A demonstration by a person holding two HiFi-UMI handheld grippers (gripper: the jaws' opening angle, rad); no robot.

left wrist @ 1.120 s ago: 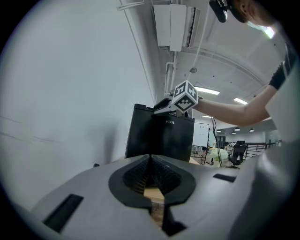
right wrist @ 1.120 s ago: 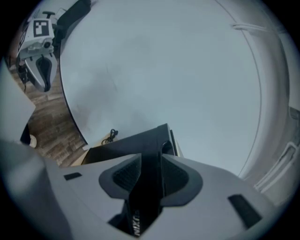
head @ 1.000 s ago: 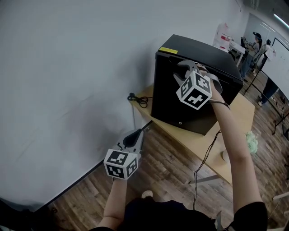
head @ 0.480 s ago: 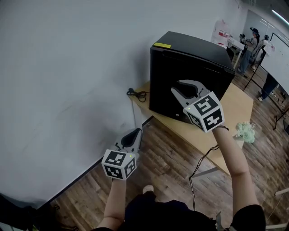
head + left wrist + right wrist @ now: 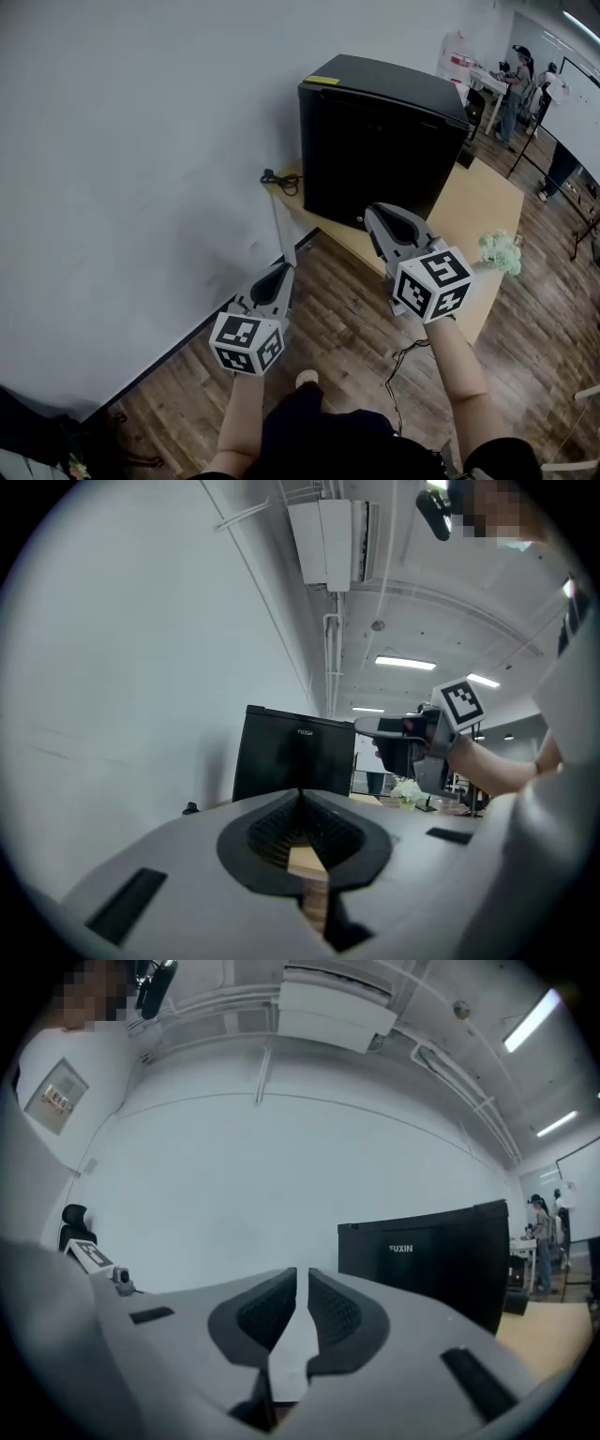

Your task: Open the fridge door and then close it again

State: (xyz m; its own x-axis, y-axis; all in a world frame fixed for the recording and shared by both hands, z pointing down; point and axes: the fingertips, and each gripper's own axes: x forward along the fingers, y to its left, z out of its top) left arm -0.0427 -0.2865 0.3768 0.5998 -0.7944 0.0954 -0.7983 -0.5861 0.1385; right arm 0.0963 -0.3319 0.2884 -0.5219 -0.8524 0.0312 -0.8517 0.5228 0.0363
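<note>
Moved: right gripper [image 5: 377,215] has been drawn back off the fridge [image 5: 375,141] front toward the person, and its marker cube has been rolled over; the left gripper [image 5: 278,275] has shifted only slightly.
Left gripper: held level over the wood floor [image 5: 347,328], near the white wall [image 5: 141,141]; tongs are seen together, with nothing between them.
Cable: a dark coil [image 5: 279,179] is seen on the table's left corner, beside the fridge.
Fridge: black, set on the light wooden table [image 5: 487,202] against the wall; the door is seen flush and closed.
Right gripper: held clear of the fridge, at the table's front edge; tongs have just been closing and are nearly together, a thin slit is left, nothing is held.
Table, right end: a pale flower bunch [image 5: 502,249] is seen.
Background: people [image 5: 520,80] are seen far right.
</note>
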